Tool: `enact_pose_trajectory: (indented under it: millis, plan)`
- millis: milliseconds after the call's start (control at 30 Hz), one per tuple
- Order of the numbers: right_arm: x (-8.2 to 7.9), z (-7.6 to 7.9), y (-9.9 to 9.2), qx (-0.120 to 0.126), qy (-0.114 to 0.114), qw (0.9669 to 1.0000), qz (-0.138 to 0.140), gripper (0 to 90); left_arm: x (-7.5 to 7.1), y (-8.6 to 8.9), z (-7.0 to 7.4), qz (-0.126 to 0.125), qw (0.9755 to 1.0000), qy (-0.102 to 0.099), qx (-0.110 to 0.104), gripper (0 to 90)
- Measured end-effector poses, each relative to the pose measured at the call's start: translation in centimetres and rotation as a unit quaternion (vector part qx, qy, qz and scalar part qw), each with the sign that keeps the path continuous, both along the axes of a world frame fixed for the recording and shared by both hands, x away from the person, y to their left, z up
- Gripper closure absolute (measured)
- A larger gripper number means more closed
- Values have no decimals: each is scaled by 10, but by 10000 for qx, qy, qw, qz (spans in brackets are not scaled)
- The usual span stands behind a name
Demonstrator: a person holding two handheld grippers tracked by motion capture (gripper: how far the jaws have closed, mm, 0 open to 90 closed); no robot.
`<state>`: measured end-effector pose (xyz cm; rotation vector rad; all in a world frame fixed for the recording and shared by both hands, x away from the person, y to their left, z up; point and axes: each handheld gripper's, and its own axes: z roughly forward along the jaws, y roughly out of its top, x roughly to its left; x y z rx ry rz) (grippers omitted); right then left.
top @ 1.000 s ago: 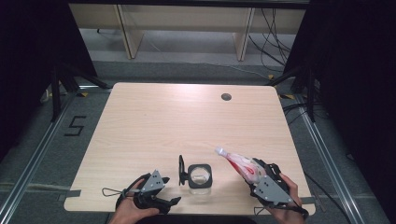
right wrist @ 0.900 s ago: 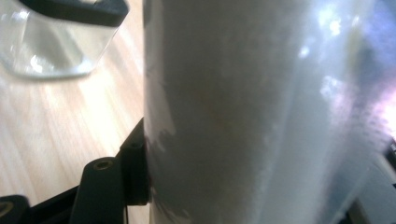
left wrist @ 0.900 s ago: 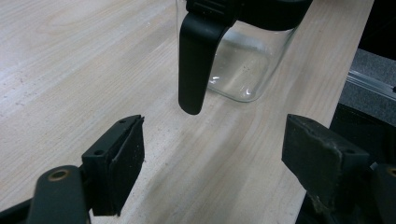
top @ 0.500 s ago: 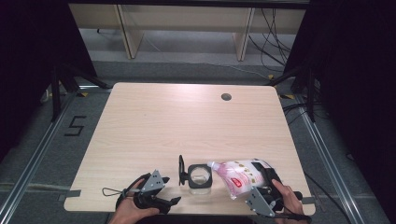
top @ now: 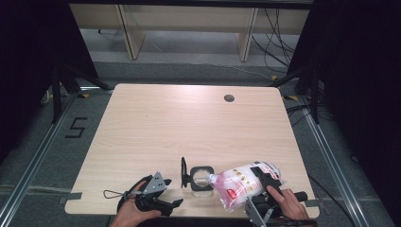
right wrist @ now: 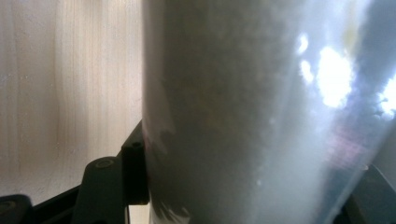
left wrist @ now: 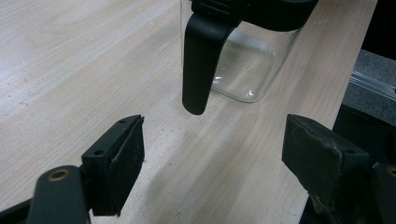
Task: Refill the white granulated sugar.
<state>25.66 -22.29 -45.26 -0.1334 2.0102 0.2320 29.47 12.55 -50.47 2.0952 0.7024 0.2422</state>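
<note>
Clear glass forms the jug [top: 202,178], which stands near the front edge of the pale wood worktop [top: 189,123]; it carries a black rim and a black handle [left wrist: 201,56] that hangs free on the side toward the left tool [top: 163,204]. We see nothing settled in the jug, though its floor is partly hidden by the rim.

The bag [top: 241,183], soft white plastic with red print, lies tilted almost level in the right tool [top: 265,182], its narrow mouth just over the jug's opening. The right gripper view shows a jaw pressed against the bag's film, so we read that tool as clamped on the bag across its belly. Whether any contents are leaving the mouth we cannot tell. A hand [top: 288,204] backs this tool from the front edge.

The left tool rests on the worktop with its jaws standing wide apart and nothing between them; the handle is just ahead of them, not touched.

We judge the bag to be limp and slippery: it will sag and shift its load as it tips, so a hold across the full middle, as here, suits it better than one near the mouth. The jug is stiff, breakable and probably light when empty, so a nudge from the bag could slide it; the handle is the natural place to steady it.
</note>
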Motion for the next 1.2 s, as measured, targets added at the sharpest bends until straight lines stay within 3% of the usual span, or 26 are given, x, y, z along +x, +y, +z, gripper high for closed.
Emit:
enact_pose_trajectory:
  millis: [33,100,133,167,200,233,300,333,367,400,533,567,633,667,700,800,867,1000,1067,1133,1167,1200]
  plan:
    - [0,0,3,-145,-97,9998,77,395,0,0,0,-12,10000,-5,-4,207]
    - [0,0,3,-210,-114,9997,105,395,0,1,0,-30,10000,-13,52,207]
    - [1,2,6,-519,-260,9981,191,396,0,1,0,-31,10000,-24,50,207]
    - [2,4,7,-661,-309,9970,259,396,0,1,0,-31,10000,-24,50,207]
    - [0,1,6,-439,-196,9988,78,397,0,0,0,-34,10000,-14,46,207]
    - [0,1,6,-439,-196,9988,78,397,0,0,0,-39,10000,-15,51,207]
    - [1,6,7,-832,-415,9952,297,397,1,1,0,-44,9999,-28,92,207]
    - [1,6,7,-832,-415,9952,297,397,1,1,0,-44,9999,-28,92,207]
    - [-1,3,6,-675,-299,9972,106,398,1,1,0,-46,9999,-28,86,207]
    - [2,7,8,-1010,-462,9931,364,399,1,1,1,-46,9999,-31,90,207]
    - [1,10,10,-1009,-476,9935,245,400,2,2,1,-125,9998,-112,127,207]
    - [1,8,9,-859,-453,9951,184,400,2,2,1,-136,9997,-117,146,207]
    - [2,14,13,-1136,-537,9917,274,401,1,1,1,-50,9999,-24,85,207]
    - [1,11,13,-991,-404,9941,152,401,2,2,1,-146,9997,-100,185,207]
    - [4,12,13,-1085,-531,9920,359,401,2,1,1,-107,9998,-104,103,207]
    - [5,13,14,-1205,-567,9903,384,402,1,1,0,-54,10000,-34,68,207]
    - [7,15,18,-1411,-666,9864,519,403,3,3,1,-83,9998,-103,150,207]
    - [9,17,21,-1419,-714,9854,608,403,1,2,1,-8,9999,-46,99,207]
    - [9,16,22,-1428,-703,9857,551,404,2,3,2,-102,9998,-42,157,207]
    - [10,17,23,-1552,-752,9830,635,405,1,2,1,-54,9999,-33,83,207]
    - [10,17,23,-1552,-752,9830,635,405,1,2,1,-54,9999,-33,83,207]
    - [9,18,23,-1543,-615,9847,528,405,1,1,1,-38,10000,-12,41,207]
